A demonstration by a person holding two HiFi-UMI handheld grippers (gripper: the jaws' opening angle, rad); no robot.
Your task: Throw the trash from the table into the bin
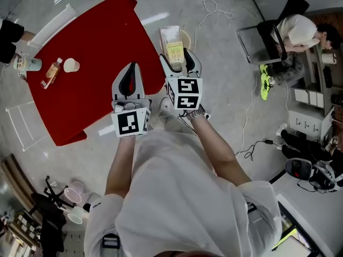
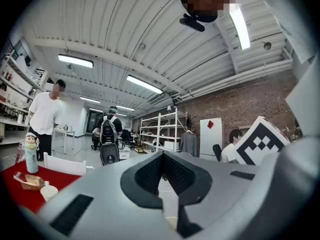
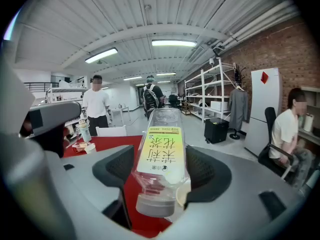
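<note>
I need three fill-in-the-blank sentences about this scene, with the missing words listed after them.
1. The right hand-held gripper holds a clear plastic bottle with a yellow-green label, while the left hand-held gripper holds ____.
2. The small white paper cup stands on the ____ table.
3. The wall behind the white shelving rack is built of ____.
Missing words: nothing; red; brick.
</note>
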